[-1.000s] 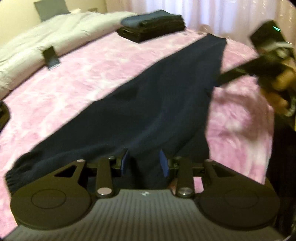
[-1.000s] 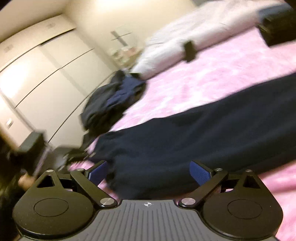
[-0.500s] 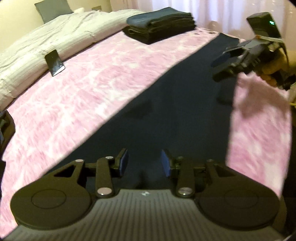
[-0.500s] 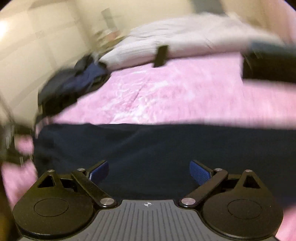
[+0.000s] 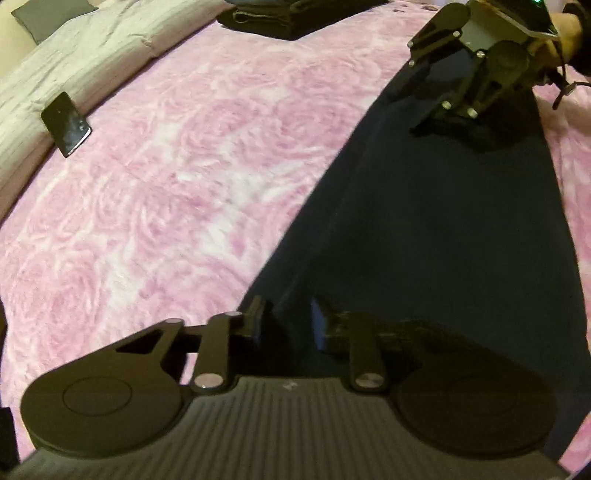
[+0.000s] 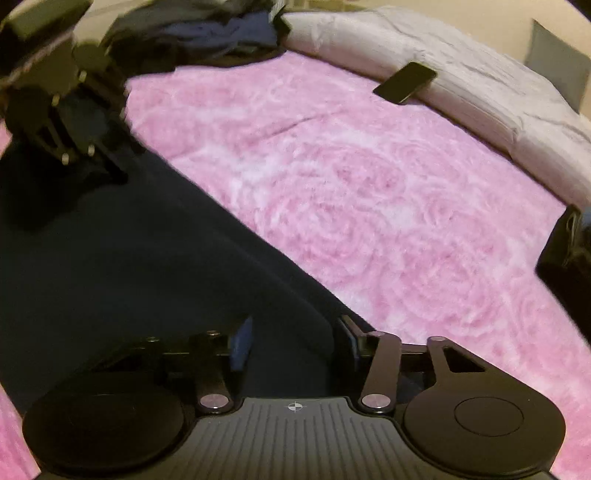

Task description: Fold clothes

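Navy garment [image 5: 436, 229]: long strip stretched flat along near edge of pink blanket [image 5: 192, 177], long axis running from left gripper [image 5: 286, 325] to right gripper [image 6: 295, 343]. Each gripper's fingers narrowed around a fabric end, left tighter. Broad open blanket beyond, bounded by grey duvet [image 6: 480, 85], phone [image 5: 65, 123], folded stack [image 5: 295, 16], clothes pile [image 6: 207, 33].

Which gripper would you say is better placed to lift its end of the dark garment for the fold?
Probably the left gripper: its jaws sit narrowly on the dark garment near its edge. The right gripper also straddles cloth, but its jaws stand wider.
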`<state>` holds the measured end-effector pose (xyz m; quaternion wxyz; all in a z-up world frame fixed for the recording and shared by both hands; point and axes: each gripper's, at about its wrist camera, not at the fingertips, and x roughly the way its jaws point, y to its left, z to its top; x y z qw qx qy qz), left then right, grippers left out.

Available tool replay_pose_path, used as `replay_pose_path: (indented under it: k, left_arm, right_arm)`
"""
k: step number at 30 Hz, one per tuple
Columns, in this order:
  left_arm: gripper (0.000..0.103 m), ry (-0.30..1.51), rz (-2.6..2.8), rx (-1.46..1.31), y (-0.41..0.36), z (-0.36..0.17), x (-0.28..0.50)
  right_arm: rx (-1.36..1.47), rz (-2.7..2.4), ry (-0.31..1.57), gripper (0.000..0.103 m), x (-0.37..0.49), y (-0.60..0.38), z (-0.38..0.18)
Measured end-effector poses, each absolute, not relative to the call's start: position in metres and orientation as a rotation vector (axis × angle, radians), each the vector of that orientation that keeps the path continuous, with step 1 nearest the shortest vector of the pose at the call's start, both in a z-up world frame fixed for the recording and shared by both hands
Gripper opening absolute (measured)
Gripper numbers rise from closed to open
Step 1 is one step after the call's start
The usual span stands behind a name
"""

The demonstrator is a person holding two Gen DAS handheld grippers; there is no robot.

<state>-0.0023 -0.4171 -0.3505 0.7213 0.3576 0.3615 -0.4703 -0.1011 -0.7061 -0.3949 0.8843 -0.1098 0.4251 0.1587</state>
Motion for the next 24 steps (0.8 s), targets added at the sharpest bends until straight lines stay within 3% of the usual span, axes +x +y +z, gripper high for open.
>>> replay_pose_path:
  k: [2,5,14,15,16,18,24]
  left_arm:
    - [0.009,0.761,-1.03,0.778,-0.413,-0.346,-0.008]
    - [0.004,0.702,-1.004,0.703,-0.404,-0.332,-0.007]
    - [0.006,0.761,-0.937,0.678,-0.412,-0.359,0.012]
    - [0.009,0.759,-0.929,0.681,-0.412,-0.357,0.012]
    - [0.011,0.755,-0.919,0.687,-0.412,-0.355,0.012]
    - [0.02,0.743,-0.899,0.702,-0.41,-0.35,0.01]
    - [0.022,0.681,-0.892,0.685,-0.405,-0.32,-0.021]
  right_arm:
    - [-0.224,0.306,0.868,0.0,-0.107,-0.709,-0.39]
    - [-0.233,0.29,0.834,0.0,-0.111,-0.711,-0.376]
    - [-0.176,0.243,0.844,0.001,-0.085,-0.719,-0.39]
    - [-0.158,0.228,0.833,0.005,-0.087,-0.722,-0.389]
    - [-0.142,0.21,0.826,0.036,-0.089,-0.726,-0.388]
    - [-0.153,0.138,0.81,0.07,-0.101,-0.735,-0.384]
    - [-0.044,-0.005,0.802,0.07,-0.163,-0.779,-0.372]
